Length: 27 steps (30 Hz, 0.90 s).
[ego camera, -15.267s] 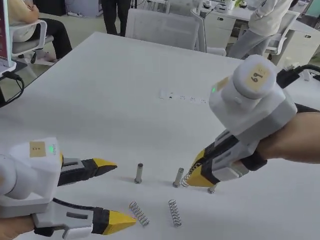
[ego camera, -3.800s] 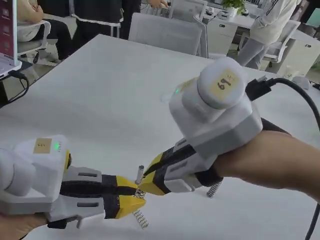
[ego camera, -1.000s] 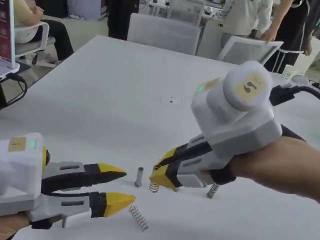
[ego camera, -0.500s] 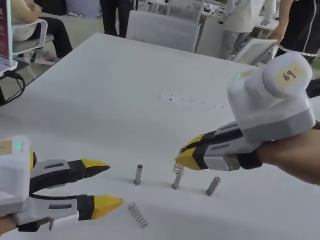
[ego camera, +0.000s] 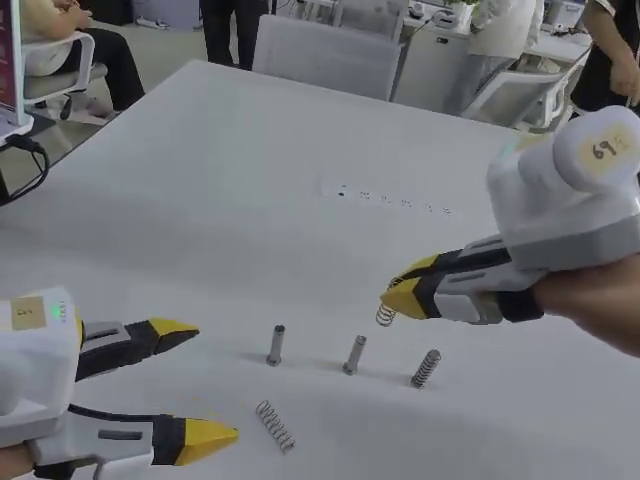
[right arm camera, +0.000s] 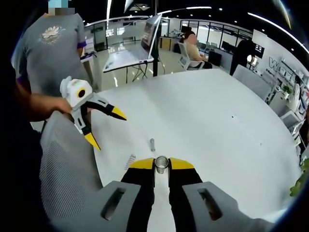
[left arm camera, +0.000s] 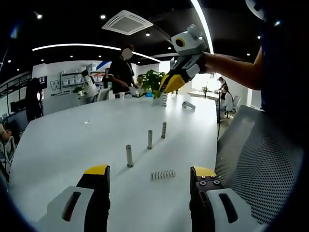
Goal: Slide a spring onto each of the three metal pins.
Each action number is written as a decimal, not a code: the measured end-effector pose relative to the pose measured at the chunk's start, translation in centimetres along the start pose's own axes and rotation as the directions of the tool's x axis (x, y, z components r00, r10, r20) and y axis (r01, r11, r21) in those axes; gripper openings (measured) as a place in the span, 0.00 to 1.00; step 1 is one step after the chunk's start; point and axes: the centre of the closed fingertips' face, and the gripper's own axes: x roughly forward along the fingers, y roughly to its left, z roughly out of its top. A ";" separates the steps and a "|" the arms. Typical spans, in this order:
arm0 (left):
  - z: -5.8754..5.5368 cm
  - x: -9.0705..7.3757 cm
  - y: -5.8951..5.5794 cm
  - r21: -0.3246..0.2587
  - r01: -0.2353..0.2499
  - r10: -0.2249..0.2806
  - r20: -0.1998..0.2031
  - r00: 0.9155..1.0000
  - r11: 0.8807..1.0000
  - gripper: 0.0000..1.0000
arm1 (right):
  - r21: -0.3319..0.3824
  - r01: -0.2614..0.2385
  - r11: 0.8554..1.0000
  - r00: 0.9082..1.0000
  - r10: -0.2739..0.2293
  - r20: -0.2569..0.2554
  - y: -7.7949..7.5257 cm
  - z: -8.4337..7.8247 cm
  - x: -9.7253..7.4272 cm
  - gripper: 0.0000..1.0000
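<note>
Three metal pins stand in a row on the white table (ego camera: 200, 180). The left pin (ego camera: 275, 345) (left arm camera: 129, 155) and the middle pin (ego camera: 353, 355) (left arm camera: 149, 139) are bare. The right pin carries a spring (ego camera: 426, 368) (left arm camera: 163, 129). My right gripper (ego camera: 397, 296) (right arm camera: 161, 163) is shut on a second spring (ego camera: 385, 315) (right arm camera: 161, 164), held in the air just above and right of the middle pin. A third spring (ego camera: 274, 425) (left arm camera: 162, 174) lies flat on the table in front of the pins. My left gripper (ego camera: 205, 382) (left arm camera: 150, 171) is open, low at the left, near that loose spring.
A flush row of sockets (ego camera: 385, 198) sits in the table beyond the pins. Chairs (ego camera: 325, 55) and standing people line the far edge. A seated person (ego camera: 60, 50) and a cable (ego camera: 25, 150) are at the far left.
My right gripper has lifted the spring up and to the right, off the top of the middle pin. The left gripper has drifted slightly back to the left, still open.
</note>
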 end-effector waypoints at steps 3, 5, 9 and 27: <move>0.0 -0.1 0.1 -0.002 -0.002 0.002 0.001 1.000 1.000 0.64 | 0.021 0.009 1.000 1.000 -0.009 0.009 -0.4 -0.3 0.8 0.07; 0.0 -0.2 0.2 -0.003 -0.006 0.006 0.000 1.000 1.000 0.66 | 0.028 0.017 0.999 1.000 -0.017 0.005 -0.7 -0.6 1.4 0.07; 0.1 -0.4 0.3 0.001 -0.006 0.006 0.000 1.000 1.000 0.65 | 0.041 0.023 0.999 1.000 -0.023 -0.006 -1.2 -1.2 2.5 0.07; 0.2 -0.3 0.4 0.004 -0.004 0.004 0.002 1.000 1.000 0.62 | 0.123 0.035 0.992 0.999 -0.036 0.003 -2.7 -2.9 5.0 0.07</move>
